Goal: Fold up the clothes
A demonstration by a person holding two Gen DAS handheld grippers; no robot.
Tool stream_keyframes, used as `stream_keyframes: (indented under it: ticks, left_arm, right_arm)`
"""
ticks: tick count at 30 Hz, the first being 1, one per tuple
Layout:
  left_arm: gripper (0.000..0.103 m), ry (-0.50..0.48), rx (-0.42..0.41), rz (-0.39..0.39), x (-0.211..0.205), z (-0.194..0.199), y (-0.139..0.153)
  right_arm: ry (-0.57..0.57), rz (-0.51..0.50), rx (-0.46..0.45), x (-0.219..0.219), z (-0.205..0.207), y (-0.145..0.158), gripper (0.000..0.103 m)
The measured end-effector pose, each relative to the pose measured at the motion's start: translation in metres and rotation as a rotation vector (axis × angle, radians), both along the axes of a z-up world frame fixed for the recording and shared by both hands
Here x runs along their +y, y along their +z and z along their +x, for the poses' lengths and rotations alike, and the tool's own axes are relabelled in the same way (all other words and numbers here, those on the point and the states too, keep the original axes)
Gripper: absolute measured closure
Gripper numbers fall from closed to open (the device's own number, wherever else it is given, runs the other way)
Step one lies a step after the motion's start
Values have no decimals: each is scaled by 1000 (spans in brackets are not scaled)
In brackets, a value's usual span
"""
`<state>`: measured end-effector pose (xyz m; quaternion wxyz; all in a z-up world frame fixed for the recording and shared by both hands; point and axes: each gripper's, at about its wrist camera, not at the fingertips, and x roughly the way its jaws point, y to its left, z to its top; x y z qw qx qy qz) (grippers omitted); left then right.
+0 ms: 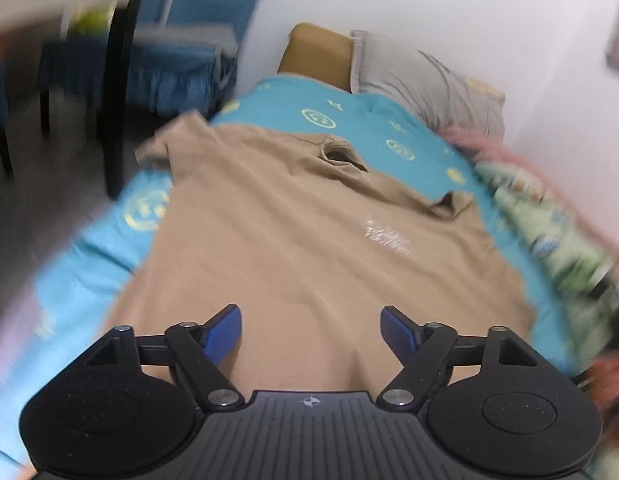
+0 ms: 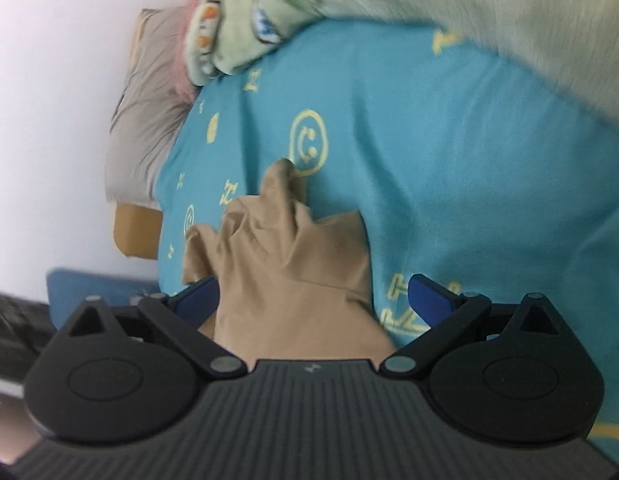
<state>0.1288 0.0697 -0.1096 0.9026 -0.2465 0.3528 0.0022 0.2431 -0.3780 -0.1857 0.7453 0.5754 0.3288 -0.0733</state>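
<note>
Left gripper [image 1: 311, 330] gaped empty over tan shirt [image 1: 293, 216] | right gripper [image 2: 313, 300] wide, straddled bunched sleeve [image 2: 285, 240] | soft, limp; best pinched at hem.

A bed with a turquoise patterned sheet [image 1: 349, 116] stands against a white wall [image 1: 449, 8]; a grey pillow [image 1: 421, 80] lies far ahead of the fingers.

Matt tan cloth shirt [image 1: 293, 240]
</note>
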Motion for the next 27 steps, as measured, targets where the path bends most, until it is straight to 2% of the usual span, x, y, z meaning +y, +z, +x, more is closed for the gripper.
stream_keyframes:
  ticks: [2, 4, 5, 7, 8, 10, 11, 12, 14, 15, 16, 18, 22, 25, 27]
  left_arm:
    - [30, 31, 1, -121, 12, 6, -8]
    - [30, 57, -15, -167, 18, 13, -13]
    - [30, 60, -27, -167, 18, 15, -13]
    - [30, 58, -57, -144, 17, 20, -12]
    - [30, 56, -69, -128, 15, 23, -12]
    - [30, 39, -80, -109, 11, 29, -13]
    - [30, 29, -82, -106, 8, 32, -14]
    - [31, 19, -81, -103, 6, 34, -15]
    - [31, -2, -79, -98, 2, 36, -18]
    - [31, -11, -78, -101, 1, 37, -19]
    - [31, -20, -77, -104, 1, 37, -20]
    - [32, -30, -79, -112, 0, 38, -20]
    - [32, -25, -89, -133, 2, 37, -20]
    - [32, -24, -75, -164, 5, 37, -22]
    - [33, -24, -67, -168, 6, 37, -24]
  right_arm:
    - [-1, -6, -2, 2, 9, -10, 4]
    - [5, -54, -29, 5, 18, -11, 3]
    - [11, -75, -42, 5, 23, -11, 3]
    - [25, -116, -63, 8, 35, -10, 10]
    - [38, -163, -63, 10, 40, -8, 26]
    - [72, -278, -58, 16, 48, -3, 32]
    - [93, -345, -54, 21, 52, 0, 41]
    - [113, -412, -50, 27, 55, 3, 59]
    - [148, -572, -38, 45, 58, 14, 73]
    - [163, -671, -44, 59, 59, 21, 75]
    - [178, -775, -65, 73, 58, 29, 82]
    - [228, -944, -139, 99, 52, 41, 85]
    - [408, -1105, -339, 148, 44, 55, 88]
    - [619, -1087, -436, 184, 46, 54, 88]
    - [554, -1043, -408, 169, 46, 54, 89]
